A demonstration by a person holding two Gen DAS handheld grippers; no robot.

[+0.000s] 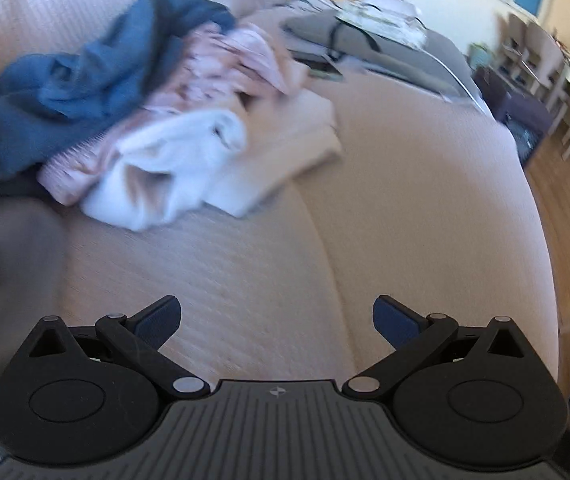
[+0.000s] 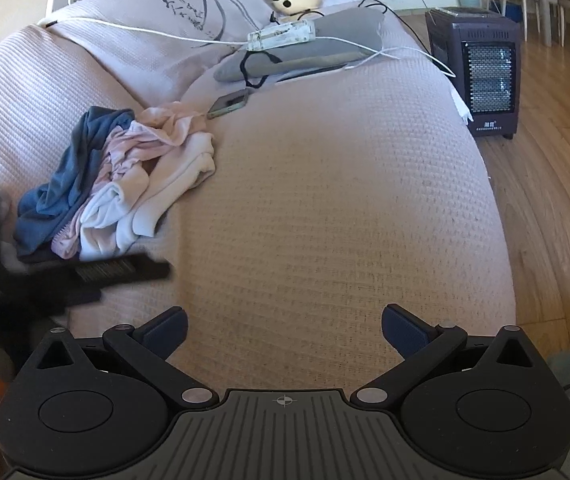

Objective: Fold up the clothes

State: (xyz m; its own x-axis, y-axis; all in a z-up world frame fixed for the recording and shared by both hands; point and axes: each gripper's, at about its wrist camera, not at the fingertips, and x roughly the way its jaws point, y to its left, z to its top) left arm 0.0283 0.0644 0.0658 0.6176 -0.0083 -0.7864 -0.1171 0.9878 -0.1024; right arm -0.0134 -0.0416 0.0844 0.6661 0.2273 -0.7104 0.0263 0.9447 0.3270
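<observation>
both grippers gape wide and hold nothing: the left gripper (image 1: pixel 277 322) and right gripper (image 2: pixel 284 330) hover over the bare sofa (image 2: pixel 325 208). the clothes (image 2: pixel 117 180) lie heaped ahead, to their left, untouched.

Little here can be read. In the right wrist view, the dark purple box-shaped electric heater (image 2: pixel 481 80) standing on the wooden floor carries a small pale label low on its front, below the grille, but its characters are too small to make out. The pale pink cushion (image 2: pixel 189 12) bears dark brush-like markings near its top, illegible as writing.
</observation>
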